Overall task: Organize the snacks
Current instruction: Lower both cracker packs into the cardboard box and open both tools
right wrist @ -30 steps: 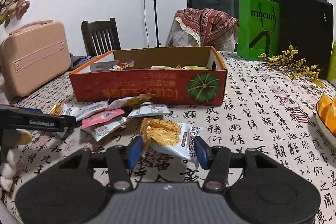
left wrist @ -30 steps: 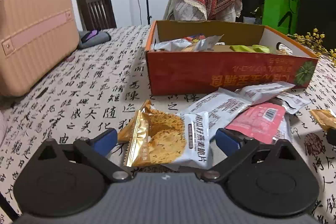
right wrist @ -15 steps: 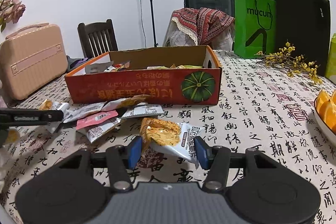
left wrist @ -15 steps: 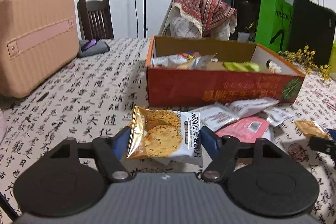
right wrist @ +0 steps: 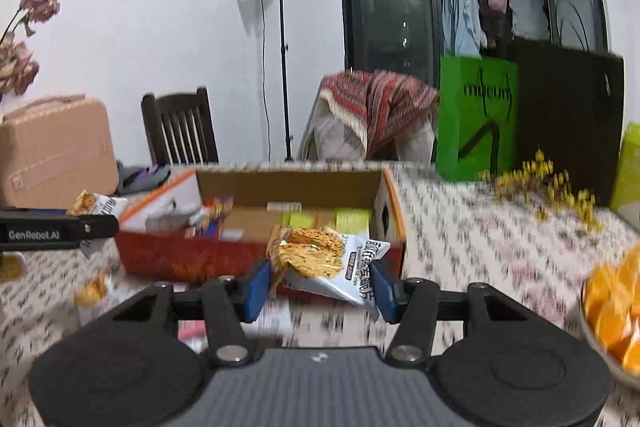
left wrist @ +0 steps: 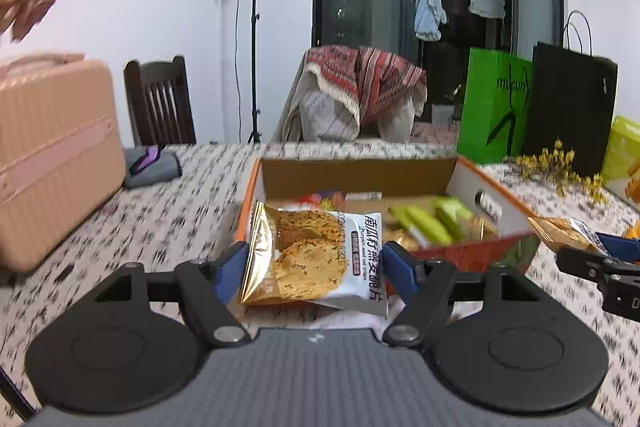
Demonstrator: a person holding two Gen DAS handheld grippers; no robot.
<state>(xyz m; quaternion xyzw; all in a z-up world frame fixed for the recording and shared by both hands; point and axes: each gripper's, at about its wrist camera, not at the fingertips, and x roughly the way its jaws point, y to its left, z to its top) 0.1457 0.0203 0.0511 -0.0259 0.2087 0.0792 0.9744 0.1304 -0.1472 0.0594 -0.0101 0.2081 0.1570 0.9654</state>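
Note:
My left gripper (left wrist: 314, 273) is shut on a gold-and-white cracker packet (left wrist: 316, 259) and holds it raised in front of the orange cardboard box (left wrist: 496, 203), which holds green and mixed snack packets. My right gripper (right wrist: 320, 285) is shut on a second cracker packet (right wrist: 324, 263), also lifted, just before the box's near wall (right wrist: 192, 259). Each gripper shows at the edge of the other's view with its packet: the right gripper (left wrist: 600, 253) and the left gripper (right wrist: 96, 215).
A pink case (left wrist: 52, 163) stands at the left. A grey pouch (left wrist: 152, 163) lies behind it. Green (left wrist: 494, 111) and black bags (left wrist: 572, 107) stand at the back right by yellow flowers (left wrist: 560, 171). A bowl of orange slices (right wrist: 616, 303) sits at the right. Loose packets (right wrist: 92, 291) lie below.
Both grippers have risen from the table with their cracker packets and moved toward the box. The left gripper closed on its packet during this second. The views are motion-blurred.

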